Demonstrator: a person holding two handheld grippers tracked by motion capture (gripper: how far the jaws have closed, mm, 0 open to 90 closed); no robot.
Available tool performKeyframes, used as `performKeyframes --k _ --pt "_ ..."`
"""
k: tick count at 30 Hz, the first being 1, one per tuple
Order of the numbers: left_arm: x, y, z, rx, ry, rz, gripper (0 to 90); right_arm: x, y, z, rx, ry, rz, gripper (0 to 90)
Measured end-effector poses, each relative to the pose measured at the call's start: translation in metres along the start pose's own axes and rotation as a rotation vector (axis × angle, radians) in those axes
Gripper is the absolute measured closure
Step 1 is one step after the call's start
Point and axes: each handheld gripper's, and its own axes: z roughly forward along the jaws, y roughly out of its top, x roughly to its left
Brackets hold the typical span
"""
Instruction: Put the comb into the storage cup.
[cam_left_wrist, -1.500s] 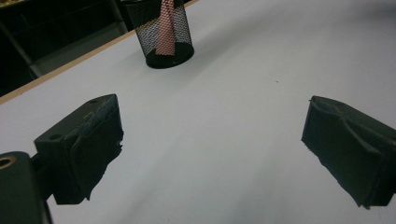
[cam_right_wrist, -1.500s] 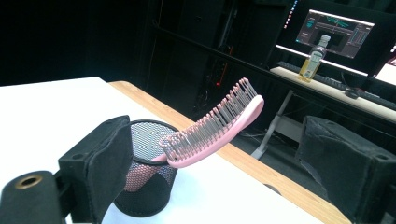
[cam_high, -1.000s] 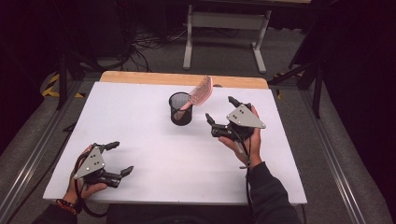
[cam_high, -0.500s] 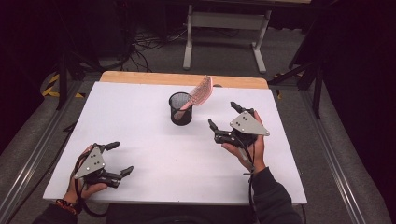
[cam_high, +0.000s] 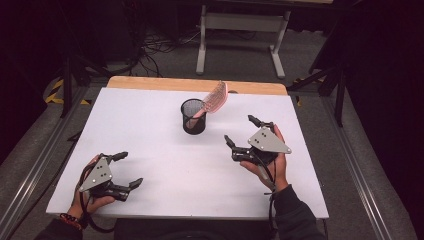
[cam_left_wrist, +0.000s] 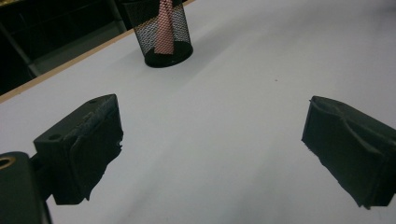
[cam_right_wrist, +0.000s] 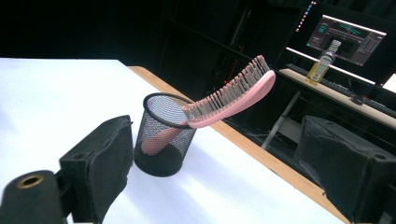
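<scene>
A black mesh cup (cam_high: 193, 116) stands upright near the far middle of the white table (cam_high: 150, 125). A pink hairbrush (cam_high: 214, 99) leans in it, handle down, bristled head sticking out to the right. My right gripper (cam_high: 241, 131) is open and empty, a short way right of and nearer than the cup. In the right gripper view the cup (cam_right_wrist: 164, 135) and brush (cam_right_wrist: 233, 99) sit beyond the spread jaws. My left gripper (cam_high: 128, 169) rests open and empty at the near left corner; its view shows the cup (cam_left_wrist: 162, 32) far off.
A wooden strip (cam_high: 195, 85) edges the table's far side. Beyond it are a white stand's legs (cam_high: 240, 35) and floor cables. A monitor (cam_right_wrist: 344, 35) and a yellow bottle (cam_right_wrist: 321, 63) sit on a desk in the right gripper view.
My right gripper has drawn back from the cup, moving nearer and slightly right, still open. The left gripper, cup and brush have stayed put.
</scene>
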Motion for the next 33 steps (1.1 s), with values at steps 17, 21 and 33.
performKeyframes --k 17,21,33 --pt "0.001 0.001 0.0 -0.008 0.004 0.0 5.7 0.007 -0.012 -0.017 0.01 0.022 -0.036 11.2" --pt "0.001 0.0 0.0 -0.011 0.008 -0.007 5.5 0.009 -0.017 -0.02 0.015 0.025 -0.043 10.9" --pt "0.001 0.0 0.0 -0.01 0.008 -0.007 5.4 0.013 -0.039 -0.028 0.041 0.03 -0.079 10.1"
